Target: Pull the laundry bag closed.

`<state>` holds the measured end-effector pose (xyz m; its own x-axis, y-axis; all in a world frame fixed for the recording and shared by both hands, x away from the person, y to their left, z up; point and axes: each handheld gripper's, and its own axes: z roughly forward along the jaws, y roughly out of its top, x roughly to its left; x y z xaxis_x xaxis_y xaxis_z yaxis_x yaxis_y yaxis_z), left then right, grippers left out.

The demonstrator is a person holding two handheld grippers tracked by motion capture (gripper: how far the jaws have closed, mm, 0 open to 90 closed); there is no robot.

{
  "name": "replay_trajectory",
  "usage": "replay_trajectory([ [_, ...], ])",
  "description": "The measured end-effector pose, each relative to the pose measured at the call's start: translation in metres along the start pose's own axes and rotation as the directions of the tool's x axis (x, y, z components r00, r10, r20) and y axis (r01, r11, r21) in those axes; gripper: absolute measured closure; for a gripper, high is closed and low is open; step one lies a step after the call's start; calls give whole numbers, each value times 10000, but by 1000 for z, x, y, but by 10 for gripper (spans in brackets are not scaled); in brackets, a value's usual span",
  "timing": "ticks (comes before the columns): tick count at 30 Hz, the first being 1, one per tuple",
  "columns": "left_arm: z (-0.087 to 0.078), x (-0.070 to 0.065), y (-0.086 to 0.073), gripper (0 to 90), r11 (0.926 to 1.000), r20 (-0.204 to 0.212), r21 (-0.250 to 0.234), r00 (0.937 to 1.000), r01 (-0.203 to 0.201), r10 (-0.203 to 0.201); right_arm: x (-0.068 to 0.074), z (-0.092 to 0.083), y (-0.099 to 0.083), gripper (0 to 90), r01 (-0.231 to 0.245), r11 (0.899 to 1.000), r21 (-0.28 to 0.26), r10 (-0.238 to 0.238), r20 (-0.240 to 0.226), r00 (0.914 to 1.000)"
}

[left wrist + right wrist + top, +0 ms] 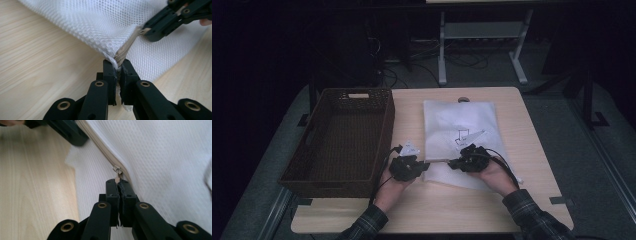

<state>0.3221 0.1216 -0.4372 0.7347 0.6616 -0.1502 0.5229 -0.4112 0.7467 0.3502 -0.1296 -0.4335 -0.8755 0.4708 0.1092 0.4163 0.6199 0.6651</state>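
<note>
Now the white mesh bag (460,135) lies flat on the pale wooden tabletop (532,150); the left gripper (119,72) pinches its corner, the right gripper (118,185) clamps the beige zipper's pull (117,179).

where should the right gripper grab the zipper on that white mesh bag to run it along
By the small metal pull tab, coming in along the beige zipper line. It sticks out flat from the slider, thin enough to pinch. The right gripper is already shut on it, while the left gripper clamps the mesh bag corner.
</note>
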Motion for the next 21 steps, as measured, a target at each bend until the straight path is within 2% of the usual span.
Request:
replay_trajectory([
  [2, -1, 2, 0, 846, 9999, 114, -53, 9999, 96, -95, -4, -5, -5, 867, -221, 9996, -159, 219, -113, 9997],
  [5, 1, -4, 0, 846, 10000, 141, 13, 9999, -71, 71, -4, -10, -8, 868, -238, 9994, -248, 235, -124, 9996],
  [7, 1, -5, 0, 846, 9999, 69, 95, 9999, -126, 125, -3, -13, -11, 868, -215, 9996, -165, 216, 50, 9998],
  [12, -2, 1, -1, 847, 9999, -58, 70, 9999, 118, -117, -10, -20, -21, 868, -479, 9988, -85, 482, 364, 9982],
  [21, -3, 3, -2, 846, 9998, -61, 99, 9998, 184, -184, -22, -44, -45, 868, -913, 9954, -303, 932, 679, 9933],
])
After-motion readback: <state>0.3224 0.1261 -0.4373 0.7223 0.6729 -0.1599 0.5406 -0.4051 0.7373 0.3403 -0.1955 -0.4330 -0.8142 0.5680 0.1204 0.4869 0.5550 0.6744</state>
